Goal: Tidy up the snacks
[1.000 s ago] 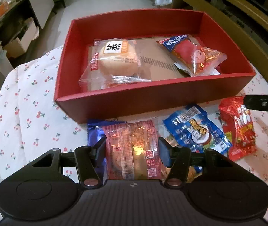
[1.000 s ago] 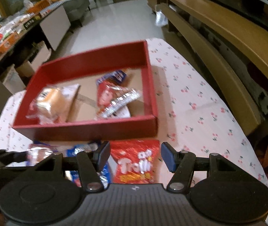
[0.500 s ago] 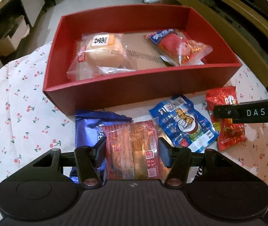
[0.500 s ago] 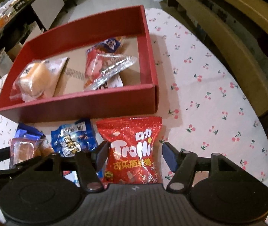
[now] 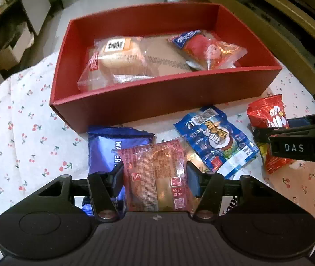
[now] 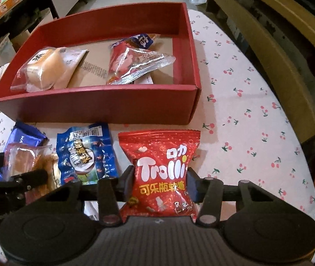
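A red box [image 5: 164, 97] [image 6: 104, 106] holds a wrapped bun [image 5: 117, 57] [image 6: 44, 68] and a red-and-blue packet [image 5: 206, 48] [image 6: 135, 64]. My left gripper [image 5: 155, 173] is shut on a pink-wrapped pastry [image 5: 155, 175] [image 6: 22, 161] just before the box, over a purple wafer pack [image 5: 110, 148] [image 6: 22, 137]. My right gripper [image 6: 159, 177] is shut on a red Trolli gummy bag [image 6: 161, 168] [image 5: 268, 119] lying on the cloth. A blue snack bag [image 5: 217, 141] [image 6: 86, 153] lies between them.
The table has a white cherry-print cloth [image 6: 246, 110] [image 5: 20, 133]. A wooden bench [image 6: 268, 33] runs along the right. Shelves with boxes [image 5: 6, 22] stand at the left across the floor.
The right gripper came down toward the table and closed on the Trolli bag. The left gripper kept hold of the pastry and drew back a little from the box.
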